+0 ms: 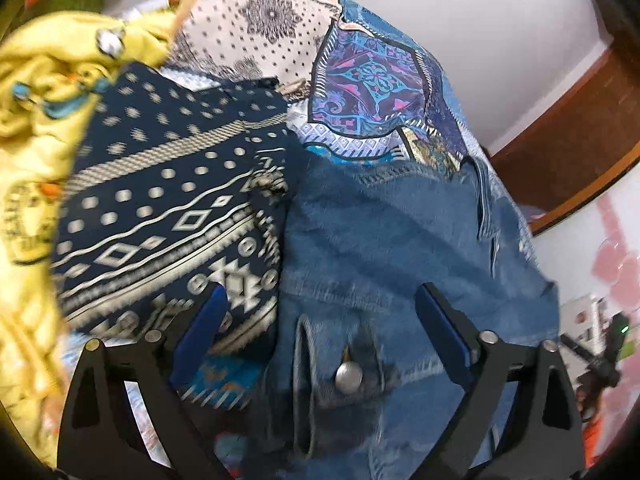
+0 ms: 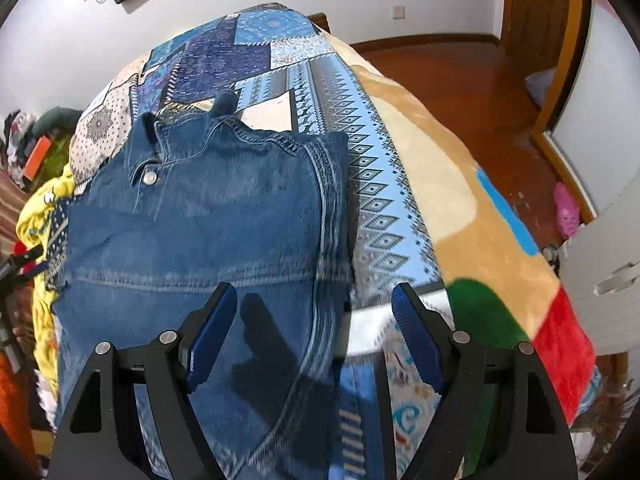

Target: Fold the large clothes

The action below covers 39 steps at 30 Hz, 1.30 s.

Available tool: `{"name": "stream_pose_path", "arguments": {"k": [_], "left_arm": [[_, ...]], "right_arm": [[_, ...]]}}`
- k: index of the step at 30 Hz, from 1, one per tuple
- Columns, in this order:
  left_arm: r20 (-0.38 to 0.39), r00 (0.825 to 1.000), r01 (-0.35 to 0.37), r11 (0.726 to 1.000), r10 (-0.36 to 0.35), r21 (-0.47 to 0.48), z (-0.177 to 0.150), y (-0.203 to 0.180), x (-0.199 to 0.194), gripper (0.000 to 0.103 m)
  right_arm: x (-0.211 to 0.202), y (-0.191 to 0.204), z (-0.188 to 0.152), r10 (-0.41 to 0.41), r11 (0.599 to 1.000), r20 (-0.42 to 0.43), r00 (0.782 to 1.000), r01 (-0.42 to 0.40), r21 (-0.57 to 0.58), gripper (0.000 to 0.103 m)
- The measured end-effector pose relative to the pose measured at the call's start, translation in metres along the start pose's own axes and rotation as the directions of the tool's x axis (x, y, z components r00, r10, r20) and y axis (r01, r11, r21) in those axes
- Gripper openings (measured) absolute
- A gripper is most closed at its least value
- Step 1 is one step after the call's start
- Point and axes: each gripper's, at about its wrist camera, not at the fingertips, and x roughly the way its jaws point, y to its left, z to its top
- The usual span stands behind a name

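A blue denim garment (image 2: 208, 216) lies folded on the patterned bedspread (image 2: 372, 168), collar and a metal button toward the far end. In the left wrist view the denim (image 1: 392, 232) fills the lower right, its metal button (image 1: 349, 374) close below my left gripper (image 1: 322, 300), which is open and empty just above the cloth. My right gripper (image 2: 314, 300) is open and empty, over the denim's right edge, its left finger over denim and its right finger over the bedspread.
A navy patterned garment (image 1: 168, 208) and a yellow garment (image 1: 36, 128) lie left of the denim. A tan, green and red blanket (image 2: 480, 240) covers the bed's right side. Beyond it are wooden floor (image 2: 460, 80), a pink slipper (image 2: 566, 210) and a white cabinet (image 2: 608, 264).
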Motion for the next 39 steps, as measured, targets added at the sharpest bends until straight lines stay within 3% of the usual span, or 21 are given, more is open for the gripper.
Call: {"name": "stream_pose_path", "arguments": {"k": [5, 9, 14, 15, 16, 18, 19, 21, 26, 32, 36, 39], "left_arm": [[-0.006, 0.998, 0.063, 0.995, -0.064, -0.072, 0.021, 0.015, 0.030, 0.073], [-0.038, 0.996, 0.072, 0.996, -0.075, -0.059, 0.030, 0.017, 0.052, 0.073], [-0.041, 0.999, -0.013, 0.999, 0.015, 0.039, 0.033, 0.005, 0.067, 0.073], [-0.036, 0.999, -0.032, 0.998, 0.034, 0.059, 0.033, 0.001, 0.068, 0.069], [-0.021, 0.998, -0.063, 0.994, 0.066, 0.092, 0.031, -0.004, 0.067, 0.064], [0.006, 0.991, -0.134, 0.982, 0.135, 0.132, 0.028, -0.011, 0.065, 0.035], [0.013, 0.989, -0.148, 0.980, 0.147, 0.131, 0.028, -0.010, 0.062, 0.030], [0.029, 0.988, -0.153, 0.982, 0.150, 0.107, 0.029, -0.006, 0.052, 0.011], [0.082, 0.986, -0.150, 0.985, 0.144, 0.081, 0.034, -0.004, 0.024, 0.002], [0.193, 0.974, -0.144, 0.983, 0.121, 0.113, 0.040, -0.025, -0.012, 0.001], [0.187, 0.959, -0.247, 0.949, 0.211, 0.198, 0.040, -0.040, 0.000, 0.001], [0.159, 0.943, -0.323, 0.920, 0.293, 0.220, 0.037, -0.037, 0.022, 0.001]], "right_arm": [[0.018, -0.005, 0.007, 0.055, 0.998, -0.024, 0.998, -0.054, 0.030, 0.077], [0.027, -0.005, 0.013, 0.100, 0.995, -0.021, 0.995, -0.099, 0.032, 0.076], [0.038, 0.001, 0.024, 0.105, 0.994, -0.021, 0.994, -0.105, -0.004, 0.044], [0.040, 0.001, 0.027, 0.096, 0.995, -0.018, 0.995, -0.096, -0.009, 0.038], [0.042, 0.001, 0.030, 0.089, 0.996, -0.013, 0.996, -0.090, -0.013, 0.026], [0.045, -0.001, 0.035, 0.087, 0.996, -0.014, 0.996, -0.087, -0.006, 0.019], [0.045, -0.002, 0.037, 0.087, 0.996, -0.014, 0.996, -0.087, -0.008, 0.017], [0.046, 0.003, 0.045, 0.067, 0.996, -0.016, 0.998, -0.067, -0.052, 0.016], [0.028, 0.029, 0.078, 0.042, 0.984, 0.063, 0.997, -0.031, -0.175, 0.014], [0.016, 0.061, 0.122, 0.011, 0.964, 0.171, 0.985, 0.035, -0.265, 0.014], [0.045, 0.062, 0.138, -0.069, 0.957, 0.174, 0.982, 0.115, -0.267, 0.014], [0.076, 0.049, 0.140, -0.107, 0.963, 0.109, 0.988, 0.131, -0.236, 0.014]]}}
